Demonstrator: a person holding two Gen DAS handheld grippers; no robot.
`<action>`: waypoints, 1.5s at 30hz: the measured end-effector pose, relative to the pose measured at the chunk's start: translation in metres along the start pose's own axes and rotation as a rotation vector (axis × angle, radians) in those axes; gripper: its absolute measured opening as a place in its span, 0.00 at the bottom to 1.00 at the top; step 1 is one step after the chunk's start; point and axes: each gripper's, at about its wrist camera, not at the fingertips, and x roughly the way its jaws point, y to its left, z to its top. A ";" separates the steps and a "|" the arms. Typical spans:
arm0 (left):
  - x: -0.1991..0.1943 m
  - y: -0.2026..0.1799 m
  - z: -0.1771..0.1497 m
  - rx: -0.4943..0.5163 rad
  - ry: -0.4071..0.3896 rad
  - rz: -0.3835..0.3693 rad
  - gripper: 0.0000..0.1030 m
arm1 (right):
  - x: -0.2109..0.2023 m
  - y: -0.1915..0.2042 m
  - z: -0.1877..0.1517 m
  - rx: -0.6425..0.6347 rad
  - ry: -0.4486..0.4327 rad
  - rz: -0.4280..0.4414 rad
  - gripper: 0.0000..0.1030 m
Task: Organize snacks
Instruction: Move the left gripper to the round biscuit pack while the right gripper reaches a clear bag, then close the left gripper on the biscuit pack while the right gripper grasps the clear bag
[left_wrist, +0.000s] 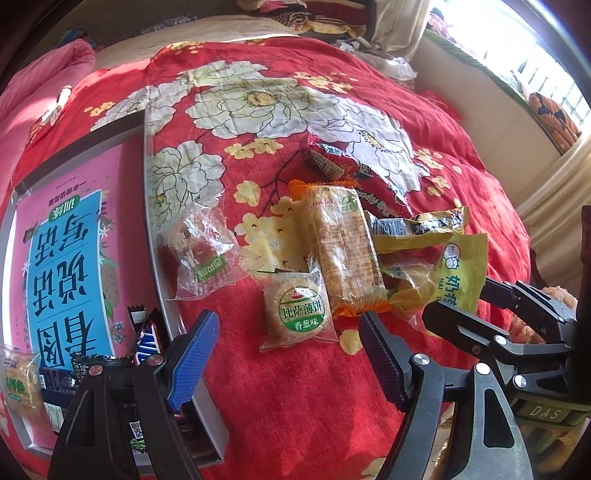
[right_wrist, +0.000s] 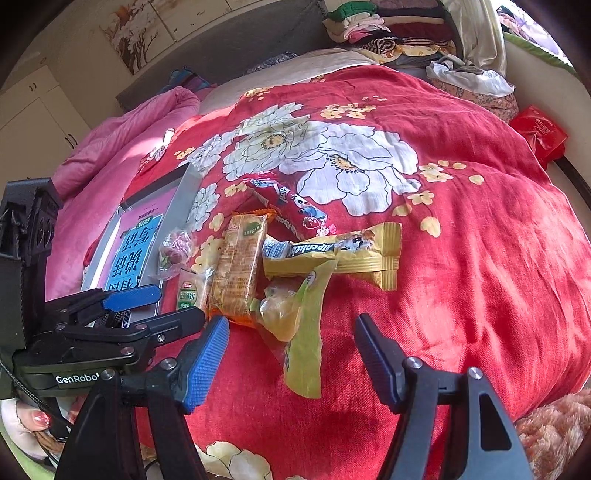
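Note:
A pile of snacks lies on a red flowered bedspread (left_wrist: 295, 387). In the left wrist view my left gripper (left_wrist: 284, 354) is open and empty, just short of a round pizza cracker packet (left_wrist: 297, 314). Beside it lie a long cracker pack (left_wrist: 345, 254), a clear wrapped candy (left_wrist: 203, 251), yellow packets (left_wrist: 417, 229) and a red packet (left_wrist: 332, 162). In the right wrist view my right gripper (right_wrist: 291, 362) is open and empty over a green-yellow milk candy wrapper (right_wrist: 306, 332). The cracker pack (right_wrist: 238, 269) and a yellow Alpenliebe packet (right_wrist: 343, 254) lie beyond it.
A clear-lidded tray with a pink and blue book (left_wrist: 70, 266) stands at the left, with several snacks (left_wrist: 147, 339) in its near end. A pink quilt (right_wrist: 122, 136) lies behind. A clothes pile (right_wrist: 399, 33) and a red bag (right_wrist: 541, 134) are at the far right.

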 end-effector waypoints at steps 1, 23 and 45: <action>0.000 0.001 0.000 -0.003 -0.002 -0.008 0.77 | 0.002 0.000 0.000 -0.001 0.005 0.001 0.68; 0.011 0.006 0.005 -0.025 0.030 -0.023 0.54 | 0.037 0.014 0.008 -0.112 0.075 0.014 0.34; 0.003 0.011 -0.001 -0.066 0.013 -0.121 0.38 | 0.014 0.001 0.008 -0.026 0.035 0.144 0.34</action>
